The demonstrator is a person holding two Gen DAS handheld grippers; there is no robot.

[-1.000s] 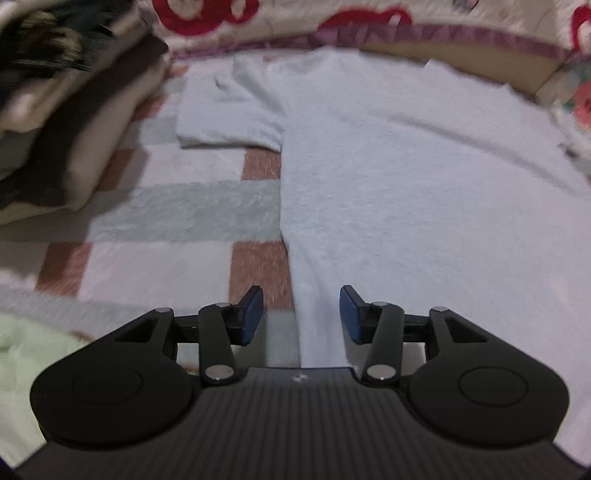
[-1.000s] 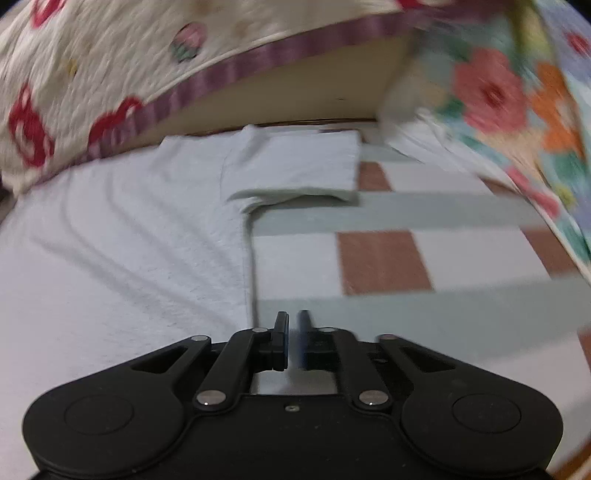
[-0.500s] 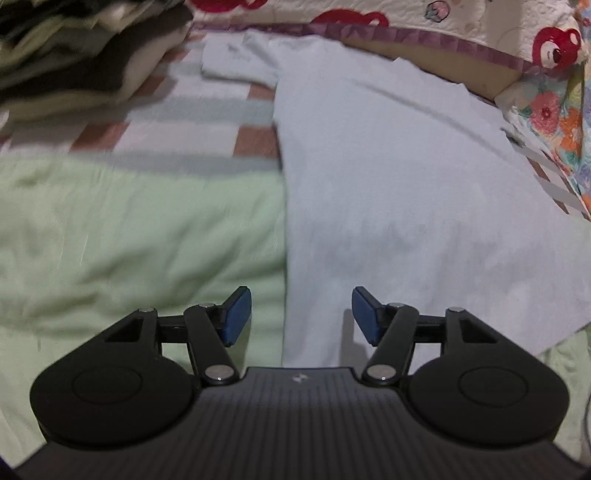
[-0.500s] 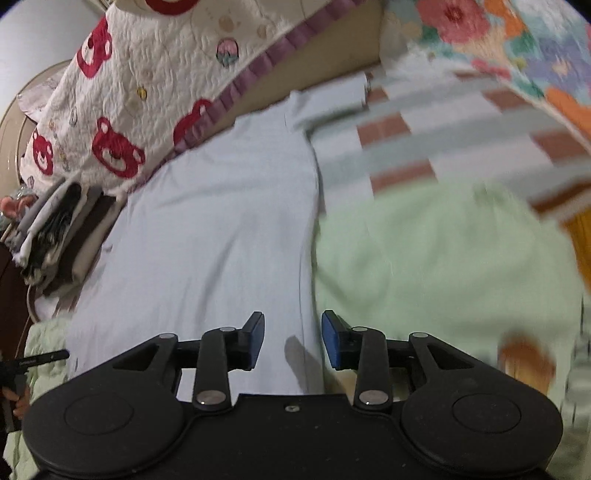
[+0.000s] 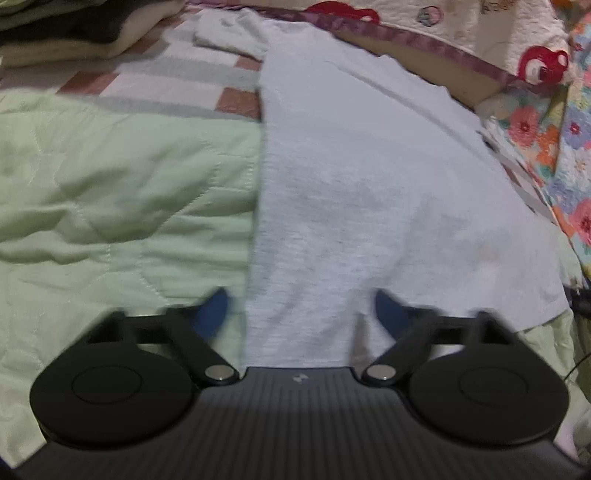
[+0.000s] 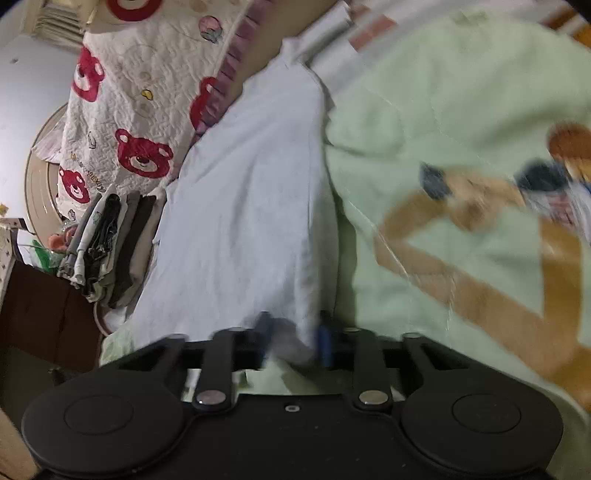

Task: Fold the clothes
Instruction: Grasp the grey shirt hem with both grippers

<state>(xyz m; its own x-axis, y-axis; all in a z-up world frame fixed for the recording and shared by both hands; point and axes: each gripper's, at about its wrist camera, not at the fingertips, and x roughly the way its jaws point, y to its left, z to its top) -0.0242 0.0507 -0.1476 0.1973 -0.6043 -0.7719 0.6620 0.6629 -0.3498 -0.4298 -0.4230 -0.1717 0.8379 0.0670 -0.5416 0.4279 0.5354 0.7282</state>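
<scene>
Nearest, the left gripper (image 5: 299, 314) hangs over the hem of the pale grey T-shirt (image 5: 369, 192), its blue pads (image 5: 212, 314) spread wide apart with the shirt's left hem corner lying between them, not pinched. The right gripper (image 6: 293, 336) sits at the shirt's right hem corner (image 6: 291, 343); its pads are partly apart with a fold of the grey cloth bunched between them, though motion blur hides whether they truly clamp it. The T-shirt (image 6: 243, 206) lies flat, hem toward the cameras and collar away, spread across a light green quilt (image 5: 122, 192) on the bed. Right of the shirt the quilt (image 6: 461, 147) carries a brown-and-tan cartoon print (image 6: 480, 229). Beyond the green quilt a checked blanket (image 5: 177, 79) of pink, white and grey squares lies under the shirt's upper half and left sleeve (image 5: 229, 33). Left of the shirt stands a stack of folded clothes (image 6: 110, 243). Behind the collar hangs a white quilt with red bears (image 6: 140, 110), and a floral cloth (image 5: 554, 136) borders the shirt's far right.
</scene>
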